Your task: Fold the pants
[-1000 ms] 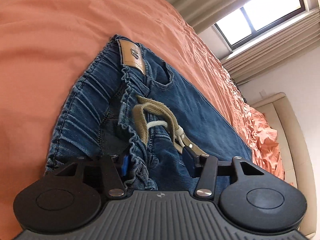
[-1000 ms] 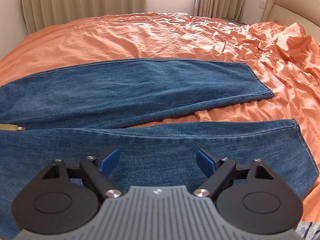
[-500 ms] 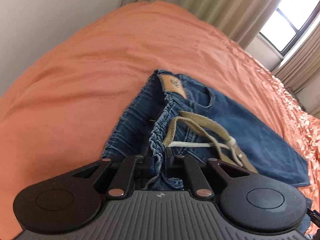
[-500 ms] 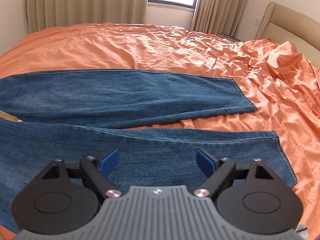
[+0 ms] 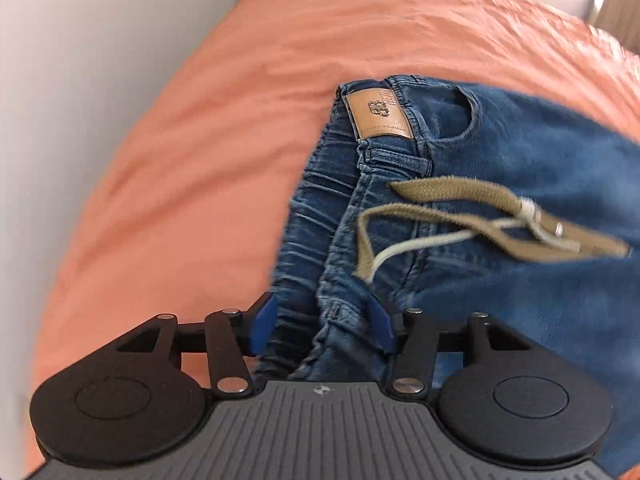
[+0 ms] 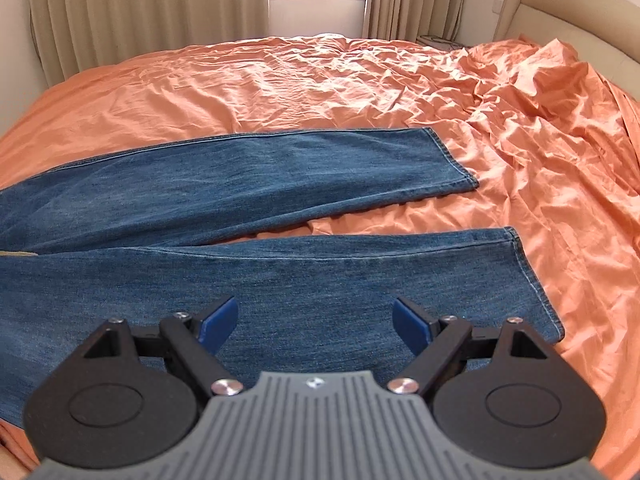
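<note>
Blue denim pants (image 5: pixel 520 168) lie on the orange bed. The left wrist view shows the elastic waistband with a tan leather patch (image 5: pixel 378 114) and a khaki drawstring (image 5: pixel 460 216). My left gripper (image 5: pixel 320 322) is open, its blue pads on either side of the bunched waistband edge, not clamping it. The right wrist view shows both legs (image 6: pixel 280 280) spread apart, hems to the right. My right gripper (image 6: pixel 316 318) is open and empty, hovering over the near leg.
The orange sheet (image 6: pixel 400 88) is wrinkled toward the right. A beige headboard (image 6: pixel 560 8) stands at the right, curtains (image 6: pixel 140 8) and a window at the far side. A white wall (image 5: pixel 80 100) borders the bed beyond the waistband.
My left gripper, shut on the waistband half a second ago, has opened; the waistband sits between its pads. My right gripper has drawn back, staying open; the legs look farther away.
</note>
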Action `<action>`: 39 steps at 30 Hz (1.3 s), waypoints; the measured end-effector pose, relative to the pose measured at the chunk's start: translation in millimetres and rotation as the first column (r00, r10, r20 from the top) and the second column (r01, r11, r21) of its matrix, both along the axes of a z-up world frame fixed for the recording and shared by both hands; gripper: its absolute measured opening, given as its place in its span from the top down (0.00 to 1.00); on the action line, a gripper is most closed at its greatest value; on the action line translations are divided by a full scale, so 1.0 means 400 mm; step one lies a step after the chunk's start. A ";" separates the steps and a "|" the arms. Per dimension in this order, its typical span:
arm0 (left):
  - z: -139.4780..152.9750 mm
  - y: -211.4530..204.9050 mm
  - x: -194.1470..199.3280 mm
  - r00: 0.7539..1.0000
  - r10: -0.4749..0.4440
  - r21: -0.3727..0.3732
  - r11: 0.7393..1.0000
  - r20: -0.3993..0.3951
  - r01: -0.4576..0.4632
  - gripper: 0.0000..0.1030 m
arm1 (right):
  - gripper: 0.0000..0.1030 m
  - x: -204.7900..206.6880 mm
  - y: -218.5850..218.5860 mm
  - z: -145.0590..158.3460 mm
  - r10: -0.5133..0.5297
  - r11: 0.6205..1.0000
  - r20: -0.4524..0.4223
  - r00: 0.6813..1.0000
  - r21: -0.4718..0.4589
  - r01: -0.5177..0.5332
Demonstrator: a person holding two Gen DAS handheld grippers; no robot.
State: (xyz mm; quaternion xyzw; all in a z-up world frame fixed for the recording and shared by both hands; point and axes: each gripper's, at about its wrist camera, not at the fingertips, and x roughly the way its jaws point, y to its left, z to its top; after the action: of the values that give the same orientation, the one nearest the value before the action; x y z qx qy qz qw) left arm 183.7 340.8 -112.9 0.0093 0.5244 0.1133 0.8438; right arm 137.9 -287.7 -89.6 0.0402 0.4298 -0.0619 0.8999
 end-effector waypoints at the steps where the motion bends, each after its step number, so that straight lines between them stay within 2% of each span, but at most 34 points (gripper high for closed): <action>1: 0.006 0.000 -0.010 1.000 -0.003 0.013 1.000 -0.019 0.003 0.39 | 0.21 -0.001 -0.015 0.007 -0.005 1.000 -0.001 1.000 0.014 0.005; 3: 0.001 0.004 -0.027 0.998 0.005 0.038 0.999 -0.069 -0.003 0.42 | 0.21 -0.005 -0.042 0.020 -0.012 0.999 0.002 1.000 0.037 0.012; 5: -0.027 -0.001 -0.037 0.989 0.055 0.151 0.988 -0.139 -0.034 0.48 | 0.21 -0.008 -0.066 0.037 -0.017 0.998 0.006 1.000 0.054 0.017; 6: -0.034 -0.008 -0.043 0.986 0.064 0.195 0.980 -0.155 -0.032 0.58 | 0.21 -0.009 -0.076 0.046 -0.015 0.998 0.007 1.000 0.060 0.014; 7: -0.026 -0.014 -0.053 0.988 0.046 0.207 0.978 -0.150 -0.014 0.65 | 0.21 -0.010 -0.084 0.055 -0.009 0.998 0.006 1.000 0.066 0.008; 11: 0.101 -0.073 -0.091 0.999 -0.048 0.169 0.984 -0.017 0.050 0.65 | 0.21 -0.009 -0.111 0.098 0.057 0.996 -0.015 0.998 0.074 -0.056; 13: 0.203 -0.125 -0.106 0.990 -0.132 0.205 0.971 0.046 0.120 0.65 | 0.21 -0.006 -0.121 0.122 0.120 0.991 -0.027 0.992 0.066 -0.118; 16: 0.353 -0.205 -0.111 0.960 -0.270 0.311 0.921 0.079 0.233 0.64 | 0.24 0.011 -0.133 0.155 0.254 0.966 -0.056 0.965 0.065 -0.251; 18: 0.452 -0.244 -0.102 0.945 -0.322 0.417 0.868 0.057 0.270 0.64 | 0.39 0.035 -0.144 0.174 0.302 0.953 -0.114 0.946 0.045 -0.299; 19: 0.497 -0.257 -0.101 0.939 -0.340 0.451 0.848 0.056 0.280 0.64 | 0.41 0.047 -0.149 0.181 0.319 0.947 -0.153 0.935 0.022 -0.319; 21: 0.583 -0.275 -0.099 0.932 -0.360 0.483 0.825 0.047 0.294 0.59 | 0.44 0.064 -0.157 0.192 0.377 0.915 -0.238 0.895 -0.058 -0.400; 23: 0.636 -0.293 -0.113 0.923 -0.384 0.504 0.801 0.016 0.325 0.54 | 0.46 0.066 -0.176 0.190 0.411 0.874 -0.313 0.856 -0.134 -0.468; 24: 0.640 -0.306 -0.119 0.921 -0.390 0.522 0.783 -0.009 0.338 0.51 | 0.50 0.065 -0.197 0.181 0.424 0.850 -0.352 0.834 -0.162 -0.501; 26: 0.638 -0.310 -0.128 0.920 -0.390 0.538 0.766 -0.048 0.352 0.51 | 0.53 0.061 -0.236 0.150 0.440 0.814 -0.433 0.787 -0.177 -0.553; 28: 0.595 -0.318 -0.144 0.911 -0.403 0.535 0.751 -0.094 0.387 0.51 | 0.55 0.049 -0.283 0.091 0.459 0.773 -0.503 0.732 -0.179 -0.608; 30: 0.541 -0.318 -0.154 0.899 -0.420 0.514 0.749 -0.122 0.419 0.51 | 0.65 0.030 -0.317 0.029 0.467 0.729 -0.545 0.697 -0.209 -0.652; 32: 0.474 -0.320 -0.163 0.891 -0.428 0.500 0.745 -0.149 0.442 0.51 | 0.71 0.009 -0.348 -0.035 0.472 0.689 -0.557 0.683 -0.250 -0.680; 34: 0.394 -0.324 -0.173 0.883 -0.429 0.491 0.738 -0.190 0.464 0.56 | 0.71 -0.011 -0.369 -0.083 0.487 0.657 -0.555 0.674 -0.276 -0.702; 39: 0.202 -0.331 -0.208 0.824 -0.469 0.392 0.726 -0.317 0.564 0.56 | 0.71 -0.056 -0.391 -0.175 0.517 0.558 -0.561 0.646 -0.352 -0.752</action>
State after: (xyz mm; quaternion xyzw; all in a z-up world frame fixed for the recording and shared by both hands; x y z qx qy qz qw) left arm 100.4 208.6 -32.1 0.3707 0.5373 -0.0053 0.7575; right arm 115.6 -444.1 -159.7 -0.3987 0.5474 0.1459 0.7212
